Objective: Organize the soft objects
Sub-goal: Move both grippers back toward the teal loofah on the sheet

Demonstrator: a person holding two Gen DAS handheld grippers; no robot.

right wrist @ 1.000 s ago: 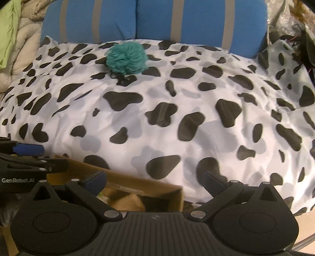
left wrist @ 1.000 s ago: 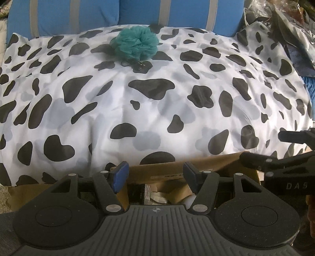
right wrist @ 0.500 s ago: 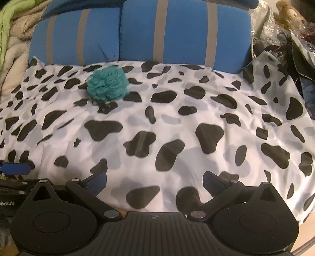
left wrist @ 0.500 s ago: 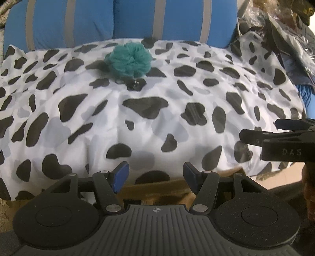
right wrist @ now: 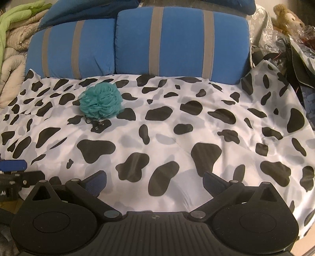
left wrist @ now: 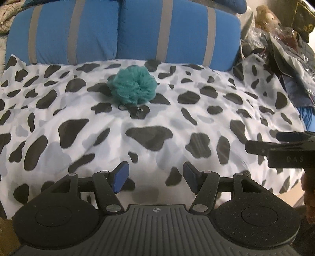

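A teal mesh bath pouf (left wrist: 133, 86) lies on a cow-print cover (left wrist: 157, 128), with a small black cord and clip (left wrist: 135, 110) just in front of it. The pouf also shows in the right wrist view (right wrist: 101, 103), far left on the cover (right wrist: 177, 126). My left gripper (left wrist: 155, 178) is open and empty above the cover's near edge. My right gripper (right wrist: 154, 182) is open and empty, wider apart, also above the near edge. The right gripper shows at the right edge of the left wrist view (left wrist: 285, 147).
Two blue cushions with grey stripes (right wrist: 177, 43) stand behind the cover. Folded beige and green bedding (right wrist: 13, 39) is piled at the far left. Plastic bags, dark clutter and a teddy bear (right wrist: 287, 13) crowd the right side.
Both grippers have risen and tilted up. The cardboard box below them has dropped out of view and more of the blue cushions shows. The pouf has not moved.
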